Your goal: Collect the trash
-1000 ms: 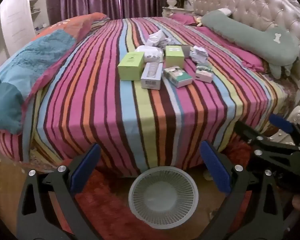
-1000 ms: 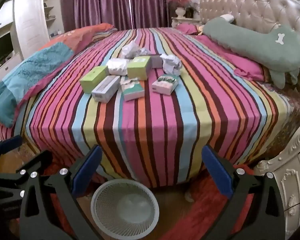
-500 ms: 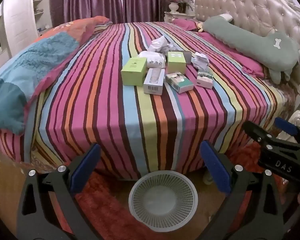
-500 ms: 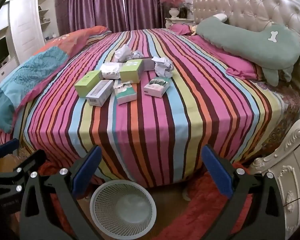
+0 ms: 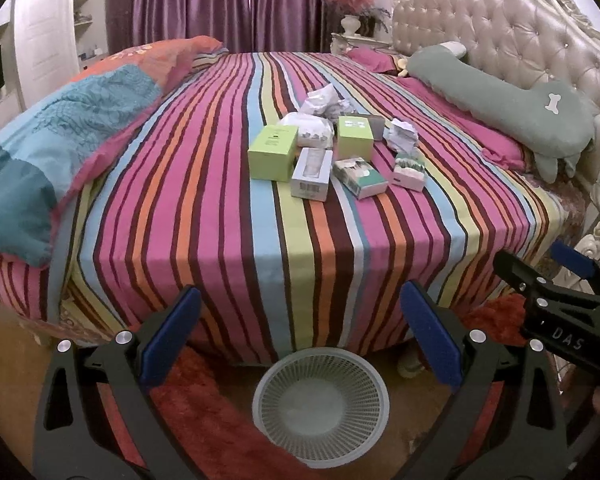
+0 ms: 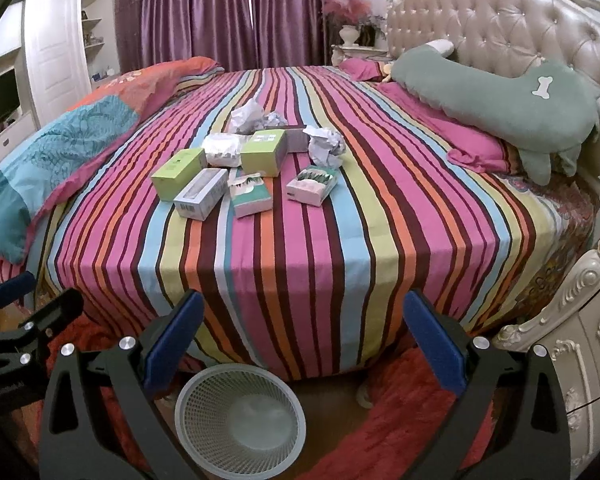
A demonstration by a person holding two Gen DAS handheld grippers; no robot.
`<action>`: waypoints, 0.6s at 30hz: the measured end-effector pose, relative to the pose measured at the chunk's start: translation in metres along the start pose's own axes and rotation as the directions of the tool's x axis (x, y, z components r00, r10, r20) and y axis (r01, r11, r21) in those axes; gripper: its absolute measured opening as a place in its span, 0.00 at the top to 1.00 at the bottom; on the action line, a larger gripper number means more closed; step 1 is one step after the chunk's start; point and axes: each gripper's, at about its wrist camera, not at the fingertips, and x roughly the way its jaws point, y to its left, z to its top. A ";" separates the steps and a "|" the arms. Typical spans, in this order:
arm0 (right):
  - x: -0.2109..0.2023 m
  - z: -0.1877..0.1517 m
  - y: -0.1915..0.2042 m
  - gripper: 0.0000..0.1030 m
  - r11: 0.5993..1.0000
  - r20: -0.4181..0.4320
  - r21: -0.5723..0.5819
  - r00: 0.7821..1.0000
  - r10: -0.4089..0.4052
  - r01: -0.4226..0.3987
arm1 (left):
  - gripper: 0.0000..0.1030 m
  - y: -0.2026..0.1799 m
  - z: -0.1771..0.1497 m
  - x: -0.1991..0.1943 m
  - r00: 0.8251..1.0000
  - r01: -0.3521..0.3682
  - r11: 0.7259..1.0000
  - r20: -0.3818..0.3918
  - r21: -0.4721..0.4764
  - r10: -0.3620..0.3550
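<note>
A heap of trash lies mid-bed: a green box [image 5: 273, 153], a second green box [image 5: 355, 137], a grey-white box [image 5: 312, 173], a teal-and-white box [image 5: 360, 177], a small pink box [image 5: 409, 171] and crumpled paper [image 5: 400, 136]. From the right wrist the same green box [image 6: 179, 173] and crumpled paper [image 6: 326, 146] show. A white mesh basket [image 5: 321, 400] [image 6: 240, 420] stands empty on the floor at the bed's foot. My left gripper [image 5: 306, 340] and right gripper [image 6: 304, 340] hang open over the basket, well short of the trash, holding nothing.
The striped bed [image 5: 204, 184] fills both views. A teal and orange quilt [image 5: 60, 128] lies on its left, a green dog-shaped pillow [image 5: 504, 104] by the tufted headboard [image 6: 512, 20]. A red rug [image 5: 204, 412] covers the floor; a carved white nightstand [image 6: 580, 344] stands at right.
Both grippers have risen and tilted up a little, so the bed top and trash sit lower and larger in view. Both stay open and empty.
</note>
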 end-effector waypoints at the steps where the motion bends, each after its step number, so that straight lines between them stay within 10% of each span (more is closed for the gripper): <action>1: -0.001 0.000 0.000 0.07 1.000 0.001 -0.003 1.000 0.000 0.000 | 0.06 -0.001 0.001 0.000 1.000 0.001 1.000 0.000 0.002 -0.001; 18: -0.004 -0.001 0.000 0.07 1.000 0.013 -0.002 1.000 0.001 -0.001 | 0.06 -0.005 0.004 -0.013 0.999 0.016 1.000 0.031 0.018 -0.017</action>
